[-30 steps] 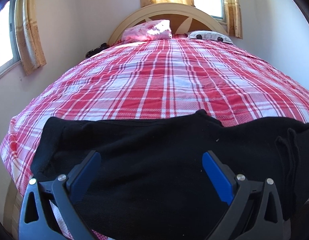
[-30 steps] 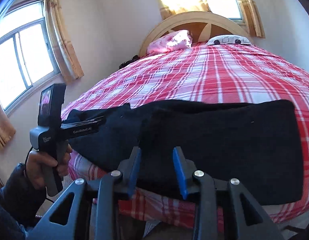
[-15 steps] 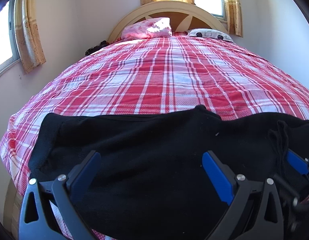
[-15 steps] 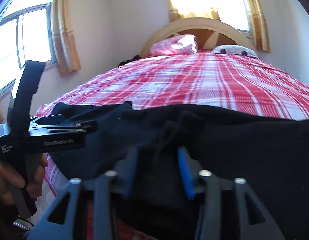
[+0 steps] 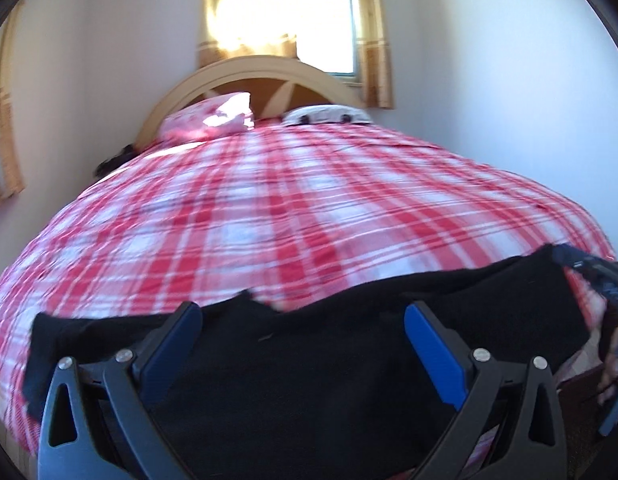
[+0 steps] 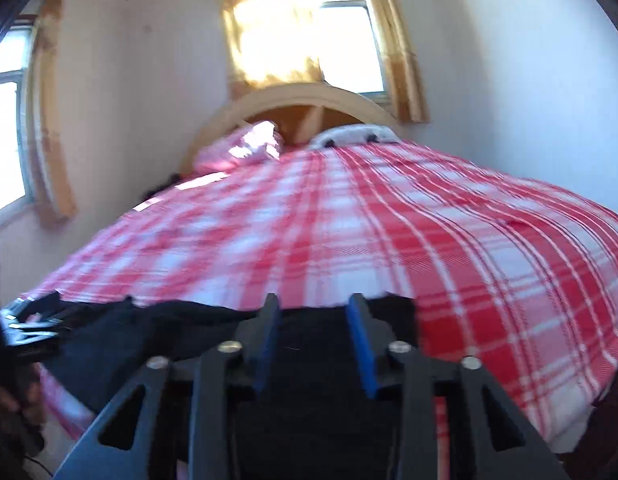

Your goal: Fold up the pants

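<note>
Black pants [image 5: 309, 380] lie folded across the near edge of the bed, also seen as the pants [image 6: 109, 340] in the right wrist view. My left gripper [image 5: 301, 320] hovers open and wide over their middle, with nothing pinched. My right gripper [image 6: 313, 308] has its jaws closing, with black cloth between the blue pads. In the left wrist view the right gripper [image 5: 577, 260] holds the pants' right end, which rises off the bed towards it. My left gripper [image 6: 29, 324] shows at the left edge of the right wrist view.
The red and white plaid bedspread [image 5: 309, 208] stretches away to a curved wooden headboard [image 5: 269, 80]. A pink pillow [image 5: 209, 120] and a white pillow [image 5: 329, 114] lie there. Curtained windows stand behind the bed and on the left wall [image 6: 5, 140].
Both views have pulled back and tilted up, so less of the pants shows. The right gripper moved in over the pants' right part, and that end now lifts with it.
</note>
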A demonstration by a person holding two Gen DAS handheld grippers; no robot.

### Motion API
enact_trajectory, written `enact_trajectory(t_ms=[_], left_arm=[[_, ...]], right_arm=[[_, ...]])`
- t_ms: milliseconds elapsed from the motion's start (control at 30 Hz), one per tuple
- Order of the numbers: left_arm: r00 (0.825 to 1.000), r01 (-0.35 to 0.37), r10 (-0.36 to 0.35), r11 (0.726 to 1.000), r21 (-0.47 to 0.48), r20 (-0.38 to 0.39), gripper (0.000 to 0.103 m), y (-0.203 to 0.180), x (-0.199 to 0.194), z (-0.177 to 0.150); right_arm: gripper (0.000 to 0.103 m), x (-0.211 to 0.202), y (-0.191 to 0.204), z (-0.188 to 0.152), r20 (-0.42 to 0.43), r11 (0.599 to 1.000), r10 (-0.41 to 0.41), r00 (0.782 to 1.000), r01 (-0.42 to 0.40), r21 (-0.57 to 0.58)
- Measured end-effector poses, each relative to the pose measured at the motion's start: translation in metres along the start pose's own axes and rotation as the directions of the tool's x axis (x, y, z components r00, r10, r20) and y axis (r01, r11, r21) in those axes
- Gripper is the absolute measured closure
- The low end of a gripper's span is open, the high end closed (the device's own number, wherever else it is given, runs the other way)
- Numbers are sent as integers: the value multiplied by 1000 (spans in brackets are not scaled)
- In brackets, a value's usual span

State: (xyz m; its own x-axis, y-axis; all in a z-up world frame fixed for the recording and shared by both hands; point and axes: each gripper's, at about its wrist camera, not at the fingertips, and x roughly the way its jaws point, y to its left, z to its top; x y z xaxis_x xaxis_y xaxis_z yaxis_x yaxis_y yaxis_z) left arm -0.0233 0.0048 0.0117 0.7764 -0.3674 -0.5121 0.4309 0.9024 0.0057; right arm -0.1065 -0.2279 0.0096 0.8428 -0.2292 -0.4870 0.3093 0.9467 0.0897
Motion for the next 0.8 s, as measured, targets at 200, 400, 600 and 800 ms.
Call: enact_trajectory(t_ms=[200, 400, 600, 800], left_arm=[[991, 118, -115, 992, 48, -65, 0, -63, 25, 1], [971, 128, -120, 992, 24, -207, 0, -64, 51, -27], [992, 57, -59, 998, -19, -116, 1, -16, 18, -21], [977, -204, 178, 944, -259, -121, 1, 105, -22, -42]], right_arm=[[79, 49, -28, -13, -133, 997, -28, 991, 37, 67], [79, 54, -23, -16, -101, 996, -56, 993, 63, 64], [79, 9, -16, -11, 53, 989, -39, 998, 31, 143], [78, 14, 62, -27, -12, 985, 174, 985, -174, 7]])
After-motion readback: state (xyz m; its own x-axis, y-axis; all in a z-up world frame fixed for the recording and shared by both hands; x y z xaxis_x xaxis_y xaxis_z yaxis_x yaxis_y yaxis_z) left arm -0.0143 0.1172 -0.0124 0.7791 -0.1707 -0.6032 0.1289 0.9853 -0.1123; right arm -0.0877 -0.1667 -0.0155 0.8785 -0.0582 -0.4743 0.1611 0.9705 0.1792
